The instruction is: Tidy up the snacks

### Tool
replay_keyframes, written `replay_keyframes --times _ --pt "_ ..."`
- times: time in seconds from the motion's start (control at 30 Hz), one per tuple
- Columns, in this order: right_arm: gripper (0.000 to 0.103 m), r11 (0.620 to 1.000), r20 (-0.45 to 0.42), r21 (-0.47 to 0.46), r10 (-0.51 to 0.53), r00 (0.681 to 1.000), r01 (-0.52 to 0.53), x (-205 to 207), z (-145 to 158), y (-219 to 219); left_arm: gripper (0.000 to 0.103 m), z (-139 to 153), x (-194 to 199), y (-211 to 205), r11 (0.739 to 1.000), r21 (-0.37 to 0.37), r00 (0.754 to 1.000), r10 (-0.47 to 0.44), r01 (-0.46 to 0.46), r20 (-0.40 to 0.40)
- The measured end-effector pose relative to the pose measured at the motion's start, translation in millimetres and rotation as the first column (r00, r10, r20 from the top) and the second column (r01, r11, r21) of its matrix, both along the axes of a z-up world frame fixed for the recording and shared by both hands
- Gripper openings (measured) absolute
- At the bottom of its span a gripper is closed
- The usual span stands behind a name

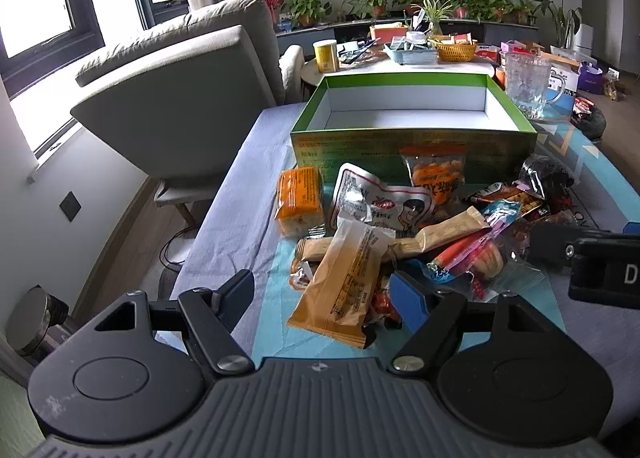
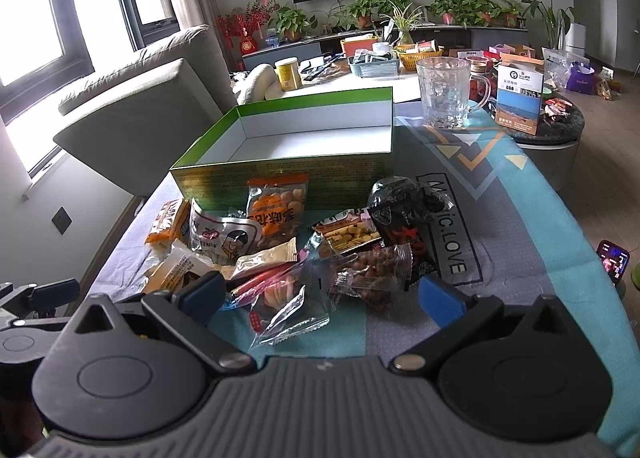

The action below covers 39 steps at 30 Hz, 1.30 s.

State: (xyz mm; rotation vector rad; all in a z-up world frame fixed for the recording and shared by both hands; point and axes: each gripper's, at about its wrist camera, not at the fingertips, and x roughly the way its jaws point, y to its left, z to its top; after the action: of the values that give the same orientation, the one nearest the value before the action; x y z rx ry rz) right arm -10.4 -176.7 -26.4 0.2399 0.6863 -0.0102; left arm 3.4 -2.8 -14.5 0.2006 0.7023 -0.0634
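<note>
snack pile point(image 1: 404, 230) lies on worktop point(image 2: 540, 225) just in front of green box point(image 1: 412, 113), w/ nothing in it. left hand-held gripper point(image 1: 324, 298) & right hand-held gripper point(image 2: 320, 294) both open, near pile.

Snack pile point(image 1: 400, 234) is lying mid-frame on the tabletop point(image 1: 224, 242), w/ the open box point(image 1: 408, 105) sitting just behind it. Glass mug point(image 1: 528, 85) is standing upper right, beside box's far corner. Armchair point(image 1: 180, 97) is sitting upper left, off the tabletop's edge.
</note>
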Motion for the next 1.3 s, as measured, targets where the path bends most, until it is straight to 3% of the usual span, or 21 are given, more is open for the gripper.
replay_keyframes --times 1.3 --pt "0.055 0.999 0.004 -0.01 0.038 0.999 -0.038 1.4 0.0 5.3 0.073 -3.8 5.7 6.2 0.997 -0.074 0.999 -0.013 0.011 -0.033"
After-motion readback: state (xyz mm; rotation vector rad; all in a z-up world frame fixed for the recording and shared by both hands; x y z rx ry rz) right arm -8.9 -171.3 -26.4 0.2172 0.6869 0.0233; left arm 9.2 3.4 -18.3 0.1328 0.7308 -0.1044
